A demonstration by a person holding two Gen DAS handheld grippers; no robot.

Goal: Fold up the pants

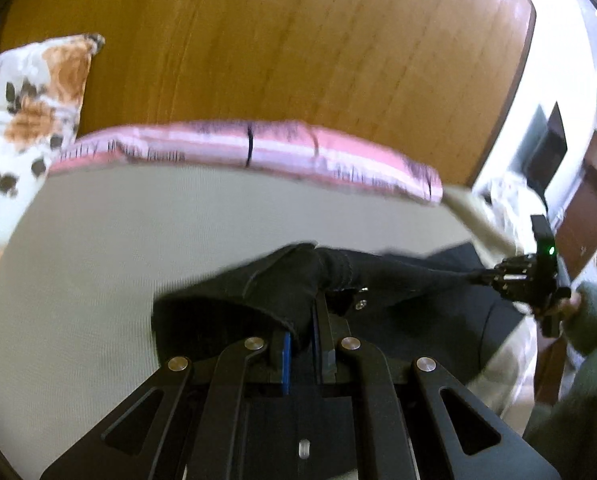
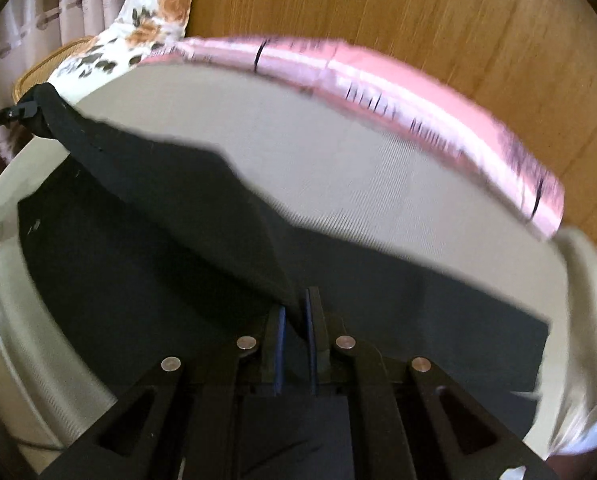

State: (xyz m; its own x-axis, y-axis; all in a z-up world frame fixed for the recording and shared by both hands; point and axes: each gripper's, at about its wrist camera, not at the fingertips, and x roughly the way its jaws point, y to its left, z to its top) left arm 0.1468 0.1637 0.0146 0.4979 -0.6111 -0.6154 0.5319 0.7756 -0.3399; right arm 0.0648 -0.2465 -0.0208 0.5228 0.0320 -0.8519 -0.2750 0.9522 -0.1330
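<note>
— So, which step are you on?

— Carrying an edge over, I'd say. From my left wrist view, my left gripper (image 1: 304,320) is clamped tight on a bunched corner of the black pants (image 1: 258,292) — the cloth is wadded between the pads and lifted off the bed (image 1: 118,240). Off to the right I can see my right gripper (image 1: 482,276) pulling the same edge taut, with my sleeve (image 1: 590,316) behind it.

— And from the other side?

— From my right wrist view, the right gripper (image 2: 296,316) is pinched closed on a thin fold of the pants (image 2: 158,184). The raised edge runs up and left to the left gripper (image 2: 22,110), stretched like a line, while the rest of the garment lies flat and dark on the bed (image 2: 338,152) below me.

— What does the next move call for?

— Both hands travelling together, I judge, keeping that edge taut and level so it lands square on the layer underneath — only then should I let go. If one hand leads, the fold will go skew.

— And the surroundings?

— A pale, finely ribbed sheet, soft under the cloth. Along its far side lies a pink patterned blanket (image 2: 418,92), and a floral pillow (image 2: 138,32) sits at the left corner. Behind stands a wooden headboard (image 2: 378,8), with a curtain (image 2: 78,4) at the far left. Everything is somewhat blurred.
</note>
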